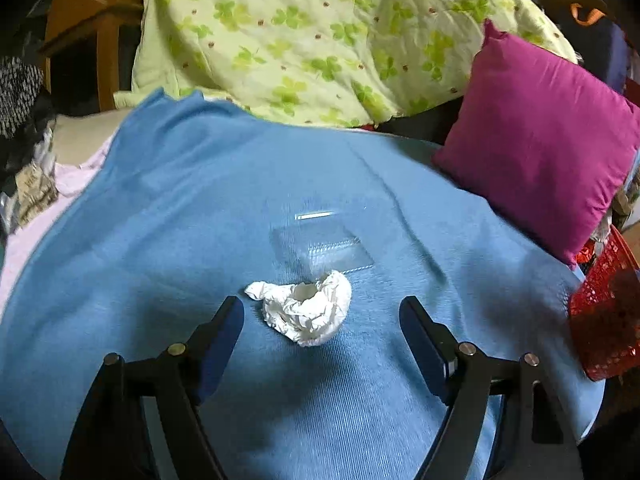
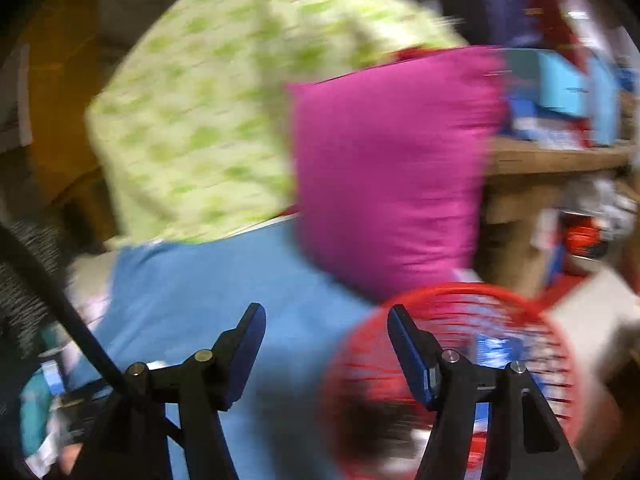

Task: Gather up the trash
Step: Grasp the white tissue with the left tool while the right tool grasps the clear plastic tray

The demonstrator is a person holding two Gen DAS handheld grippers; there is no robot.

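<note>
A blue blanket (image 1: 168, 216) covers the bed, and on it lie two pieces of trash. The crumpled white tissue (image 1: 306, 307) sits just ahead of the left gripper (image 1: 322, 318), roughly in line with the gap between its fingers but not between them. The wad is wider than it is deep, its long axis running across the view, with a thin tail pointing left and a hollow in its middle facing up. Just beyond it, touching or nearly so at the tissue's far edge, lies a clear plastic lid (image 1: 320, 246), flat on the blanket, its long side also running across the view.

The left gripper's jaws stand wide apart and hold nothing. Nothing lies between it and the tissue.

Behind the trash a green clover-print quilt (image 1: 304, 36) is heaped up, and a magenta pillow (image 1: 540, 148) leans at the right. A red mesh basket (image 1: 604, 312) stands at the bed's right edge, beside the pillow. Clutter of clothes and papers lies off the blanket's left side.

The right wrist view is blurred. The right gripper (image 2: 326, 318) is parted and empty, hanging over the blanket's edge and the red mesh basket (image 2: 452, 360), which has some blue and dark contents I cannot identify. The pillow (image 2: 392, 168) stands straight ahead of it.
</note>
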